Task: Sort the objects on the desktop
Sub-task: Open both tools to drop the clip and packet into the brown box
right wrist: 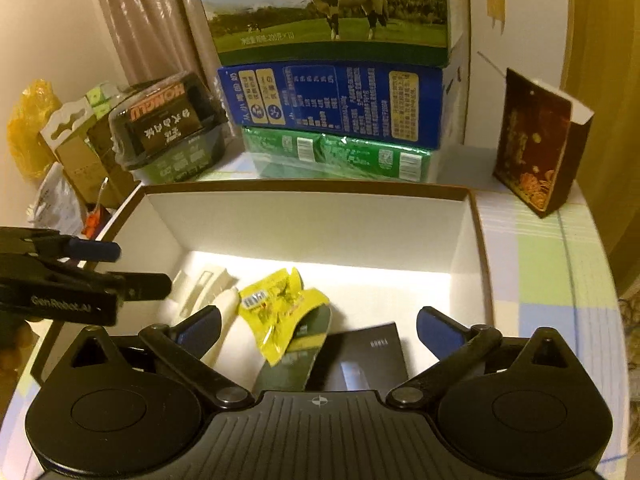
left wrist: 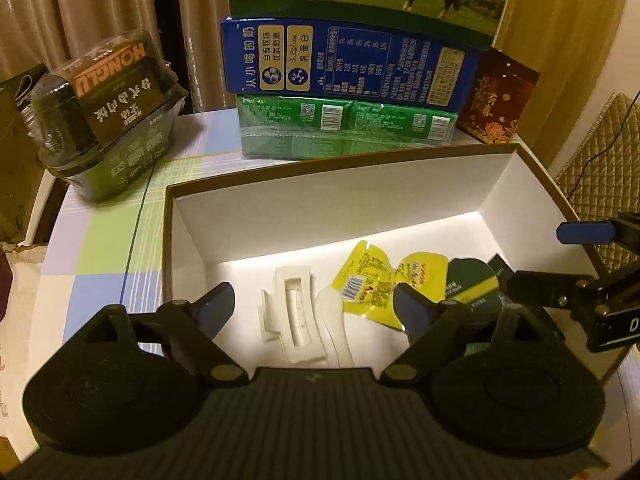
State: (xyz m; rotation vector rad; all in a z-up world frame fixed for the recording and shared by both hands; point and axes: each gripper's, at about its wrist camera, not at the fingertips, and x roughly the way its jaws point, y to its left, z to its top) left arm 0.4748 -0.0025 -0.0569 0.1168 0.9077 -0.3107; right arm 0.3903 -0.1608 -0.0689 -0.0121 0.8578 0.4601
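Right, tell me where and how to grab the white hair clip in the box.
Grip the white hair clip across its long slotted body, coming straight down from above with the left hand-held gripper. It seems to lie flat on the box floor, its narrow sides exposed; the white spoon crowds one side.

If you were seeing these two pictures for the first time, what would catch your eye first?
The open white-lined cardboard box at centre stands out, holding a cream plastic hair claw, crinkled yellow snack packets and a small black card box. Behind it rises a stack of milk cartons, topped by one with a cow picture. Both the left gripper and right gripper hover open over the box.
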